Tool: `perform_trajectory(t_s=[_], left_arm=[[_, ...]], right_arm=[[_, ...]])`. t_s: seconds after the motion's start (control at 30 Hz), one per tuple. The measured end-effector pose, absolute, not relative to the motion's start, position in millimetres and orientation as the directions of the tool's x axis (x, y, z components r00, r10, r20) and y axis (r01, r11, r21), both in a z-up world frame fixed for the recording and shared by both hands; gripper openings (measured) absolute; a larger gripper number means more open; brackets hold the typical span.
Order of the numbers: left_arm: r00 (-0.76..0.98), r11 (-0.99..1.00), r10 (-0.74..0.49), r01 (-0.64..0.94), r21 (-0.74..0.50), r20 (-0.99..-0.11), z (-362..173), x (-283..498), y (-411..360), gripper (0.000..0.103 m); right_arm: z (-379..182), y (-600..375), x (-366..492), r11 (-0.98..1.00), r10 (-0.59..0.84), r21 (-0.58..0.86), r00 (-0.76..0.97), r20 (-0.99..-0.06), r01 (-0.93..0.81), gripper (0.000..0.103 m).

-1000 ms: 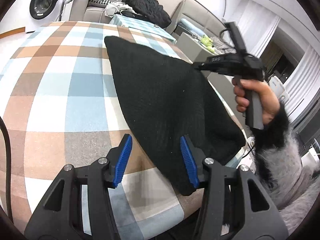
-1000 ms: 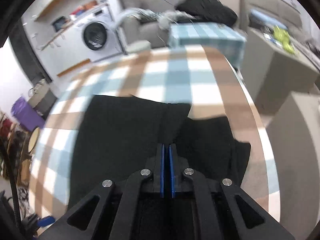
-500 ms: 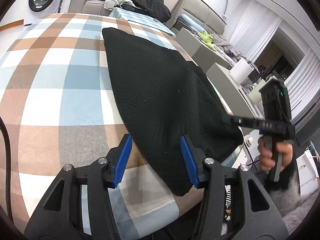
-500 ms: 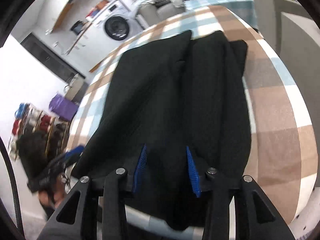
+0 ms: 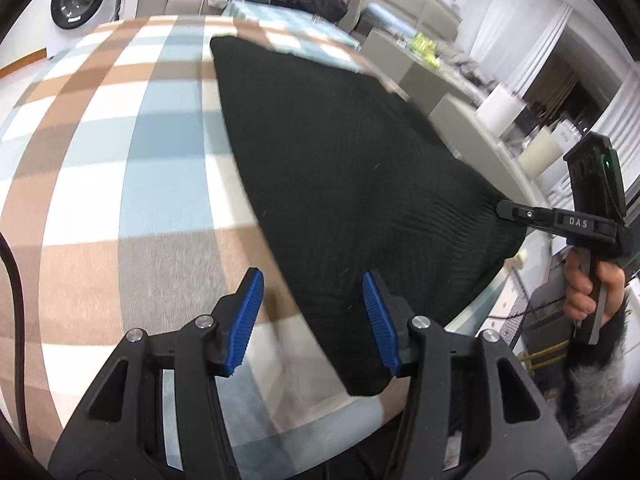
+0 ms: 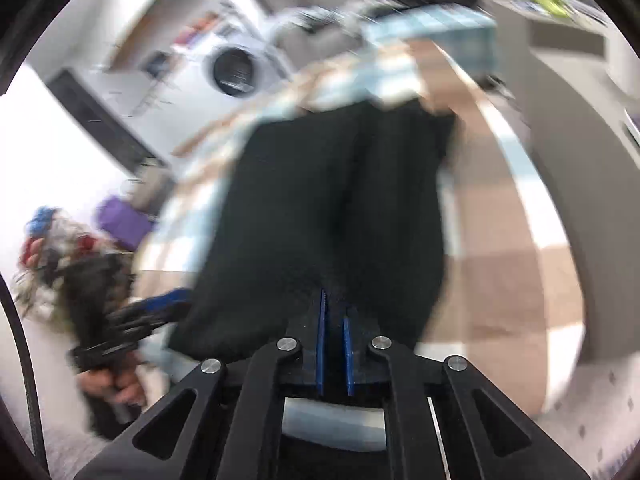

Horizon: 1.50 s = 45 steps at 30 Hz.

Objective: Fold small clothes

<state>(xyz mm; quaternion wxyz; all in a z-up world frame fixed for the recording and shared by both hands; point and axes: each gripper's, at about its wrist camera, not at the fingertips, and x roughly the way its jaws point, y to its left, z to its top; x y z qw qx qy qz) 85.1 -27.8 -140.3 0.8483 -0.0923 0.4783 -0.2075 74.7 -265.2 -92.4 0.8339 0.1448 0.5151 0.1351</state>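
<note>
Gripping black garment (image 6: 332, 216) edge: right tool (image 6: 334, 320) | left tool (image 5: 311, 320) released | checked table (image 5: 120, 160)

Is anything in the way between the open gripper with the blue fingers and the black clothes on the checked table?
Nothing visible is. The left gripper hangs open right over the near corner of the black knit garment on the checked tablecloth, its right finger over the cloth, its left over bare tablecloth. Only air lies between.

A checked tablecloth (image 5: 120, 152) bears a black knit garment (image 5: 340, 184).
</note>
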Motion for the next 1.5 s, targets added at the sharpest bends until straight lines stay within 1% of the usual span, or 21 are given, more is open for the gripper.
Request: perform_trajectory(t_s=[0.1,0.13,0.23,0.27,0.3,0.33,0.43,0.5,0.53,0.6,0.67,0.7,0.8,0.87,0.97,1.1,1.27,1.3,1.33,1.37,1.5], left_arm=[[0.453,0.893,-0.448,0.27,-0.36,-0.771,-141.9,79.9,-26.6,0.048],[0.454,0.89,-0.454,0.273,-0.365,-0.767,-140.7,78.9,-26.1,0.048],[0.453,0.879,-0.474,0.29,-0.378,-0.755,-136.5,78.1,-28.1,0.049],[0.452,0.876,-0.479,0.297,-0.379,-0.753,-135.6,78.5,-29.9,0.049],[0.451,0.876,-0.479,0.304,-0.375,-0.753,-134.7,79.2,-32.6,0.049],[0.451,0.875,-0.479,0.309,-0.372,-0.753,-133.2,79.9,-34.9,0.049],[0.455,0.866,-0.495,0.324,-0.38,-0.74,-126.5,79.0,-38.1,0.049],[0.458,0.86,-0.506,0.333,-0.386,-0.731,-123.7,78.6,-39.6,0.049],[0.455,0.856,-0.512,0.338,-0.391,-0.728,-124.1,79.3,-40.7,0.05],[0.449,0.859,-0.505,0.343,-0.379,-0.738,-128.0,80.1,-44.2,0.051],[0.444,0.87,-0.481,0.347,-0.35,-0.756,-132.6,79.1,-48.1,0.051],[0.445,0.876,-0.466,0.352,-0.329,-0.765,-134.1,77.9,-49.9,0.051],[0.448,0.884,-0.433,0.38,-0.271,-0.782,-135.5,71.8,-54.9,0.051],[0.447,0.884,-0.424,0.391,-0.254,-0.787,-137.0,69.3,-56.5,0.052],[0.446,0.881,-0.439,0.384,-0.277,-0.78,-136.8,69.7,-53.3,0.051],[0.456,0.879,-0.461,0.348,-0.324,-0.761,-133.9,70.8,-40.6,0.052],[0.478,0.889,-0.452,0.316,-0.333,-0.753,-130.6,70.3,-28.7,0.052],[0.482,0.889,-0.453,0.311,-0.337,-0.75,-129.6,70.8,-26.3,0.051],[0.485,0.888,-0.454,0.308,-0.34,-0.747,-128.6,70.9,-24.7,0.051],[0.49,0.89,-0.453,0.304,-0.341,-0.745,-127.0,71.5,-23.1,0.051],[0.504,0.876,-0.481,0.31,-0.37,-0.717,-116.5,73.8,-18.1,0.051]], right_arm=[[-104.3,-265.7,67.7,0.91,0.4,0.408,0.413,-0.818,-0.073,0.015],[-106.2,-264.0,62.7,0.904,0.417,0.419,0.406,-0.813,-0.089,0.023],[-110.1,-264.7,52.5,0.882,0.467,0.449,0.407,-0.785,-0.145,0.038],[-111.6,-265.1,52.5,0.882,0.467,0.444,0.41,-0.784,-0.157,0.038],[-113.0,-263.1,51.8,0.892,0.45,0.424,0.41,-0.793,-0.159,0.028],[-111.1,-260.6,51.5,0.9,0.434,0.405,0.414,-0.8,-0.161,0.013],[-85.2,-250.2,40.8,0.864,0.502,0.416,0.426,-0.753,-0.284,0.01],[-72.9,-247.1,28.1,0.853,0.514,0.4,0.41,-0.753,-0.335,0.01],[-75.4,-246.1,27.8,0.869,0.485,0.375,0.4,-0.778,-0.324,0.01],[-96.7,-246.4,31.6,0.928,0.347,0.268,0.341,-0.874,-0.258,0.012],[-108.2,-247.1,33.7,0.938,0.317,0.249,0.304,-0.898,-0.241,0.013],[-102.0,-246.5,32.1,0.932,0.333,0.258,0.32,-0.887,-0.253,0.019],[-74.7,-246.0,32.1,0.927,0.346,0.238,0.414,-0.842,-0.29,0.047],[-63.0,-246.4,43.0,0.92,0.377,0.268,0.458,-0.805,-0.288,0.049],[-63.6,-242.0,93.8,0.937,0.348,0.267,0.507,-0.788,-0.226,0.049],[-83.2,-238.6,162.7,0.935,0.352,0.323,0.499,-0.792,-0.146,0.047],[-114.2,-246.4,235.5,0.935,0.344,0.347,0.427,-0.837,-0.073,0.035],[-119.8,-247.8,242.0,0.934,0.343,0.351,0.418,-0.841,-0.058,0.024],[-121.0,-248.4,245.0,0.937,0.333,0.344,0.428,-0.84,-0.054,0.008],[-118.1,-248.4,245.1,0.937,0.332,0.344,0.438,-0.835,-0.055,0.005],[-67.9,-242.3,229.6,0.923,0.376,0.352,0.544,-0.75,-0.154,0.004]])
